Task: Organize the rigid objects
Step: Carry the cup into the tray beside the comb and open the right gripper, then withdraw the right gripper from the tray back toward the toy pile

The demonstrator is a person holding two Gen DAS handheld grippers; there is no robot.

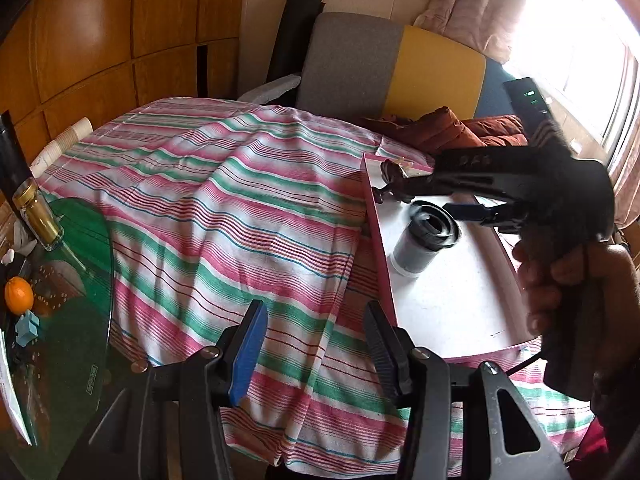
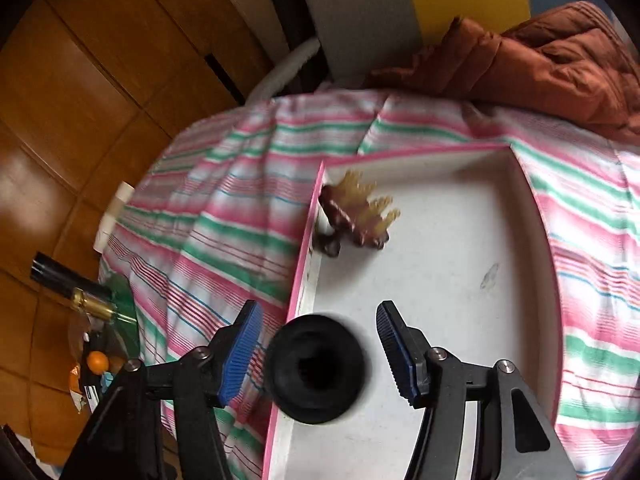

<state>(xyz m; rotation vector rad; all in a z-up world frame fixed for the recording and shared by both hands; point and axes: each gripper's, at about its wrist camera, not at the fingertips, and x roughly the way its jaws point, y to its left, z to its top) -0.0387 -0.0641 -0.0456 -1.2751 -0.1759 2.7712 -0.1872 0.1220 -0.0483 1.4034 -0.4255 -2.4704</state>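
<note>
A white tray with a pink rim (image 1: 378, 240) (image 2: 304, 240) lies on the striped cloth (image 1: 224, 216). On it stands a grey cup with a black lid (image 1: 426, 236) (image 2: 316, 368). A brown toy animal with tan antlers (image 2: 352, 216) (image 1: 394, 178) lies in the tray's far left corner. My right gripper (image 2: 320, 350) (image 1: 412, 200), held in a hand (image 1: 560, 280), hovers over the cup. Its jaws are open; the lid shows between the pads, touching neither. My left gripper (image 1: 316, 354) is open over the cloth beside the tray's near left rim, holding nothing.
A green glass table (image 1: 76, 280) at the left bears a gold-capped jar (image 1: 36, 216), an orange (image 1: 18, 294) and small items. Stacked paper cups (image 1: 64, 142) lie at the cloth's far left. A grey and yellow chair (image 1: 392, 68) and a rust jacket (image 2: 540, 60) stand behind.
</note>
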